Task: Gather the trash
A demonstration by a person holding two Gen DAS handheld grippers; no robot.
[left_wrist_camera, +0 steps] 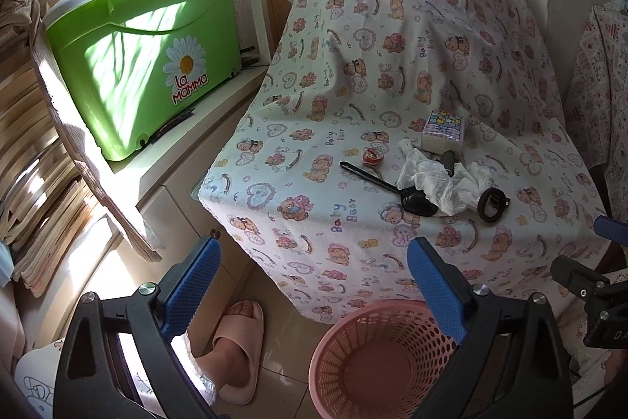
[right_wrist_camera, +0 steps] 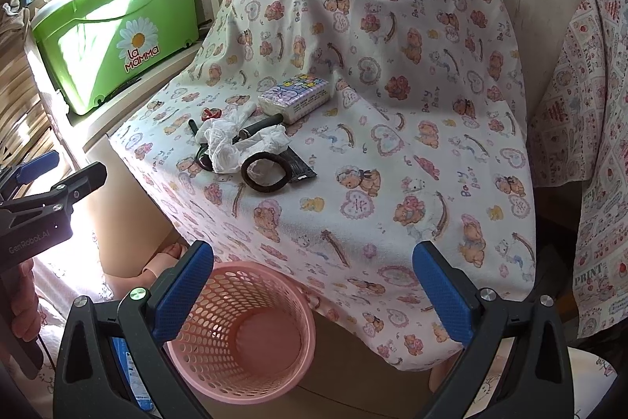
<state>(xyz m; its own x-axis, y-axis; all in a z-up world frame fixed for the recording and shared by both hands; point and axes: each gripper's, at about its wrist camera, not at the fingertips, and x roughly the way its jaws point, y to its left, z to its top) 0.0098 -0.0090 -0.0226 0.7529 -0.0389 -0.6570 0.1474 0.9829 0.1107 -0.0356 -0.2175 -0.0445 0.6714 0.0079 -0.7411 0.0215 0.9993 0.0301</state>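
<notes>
A crumpled white tissue (left_wrist_camera: 443, 181) lies on the bear-print cloth (left_wrist_camera: 353, 105) among small items; it also shows in the right wrist view (right_wrist_camera: 231, 144). A pink mesh basket (left_wrist_camera: 376, 360) stands on the floor below the cloth's front edge, also in the right wrist view (right_wrist_camera: 239, 332); its inside looks empty. My left gripper (left_wrist_camera: 310, 285) is open and empty, held above the floor in front of the cloth. My right gripper (right_wrist_camera: 314, 281) is open and empty, above the basket and short of the tissue. The left gripper shows at the left edge of the right wrist view (right_wrist_camera: 51, 183).
On the cloth lie a tissue pack (right_wrist_camera: 294, 97), a black hair tie (right_wrist_camera: 267, 171), a black comb (left_wrist_camera: 369, 177), a small red object (left_wrist_camera: 371, 156) and a dark wrapper (right_wrist_camera: 298, 171). A green La Mamma tub (left_wrist_camera: 145, 65) stands on a shelf left. A slippered foot (left_wrist_camera: 235, 348) is on the floor.
</notes>
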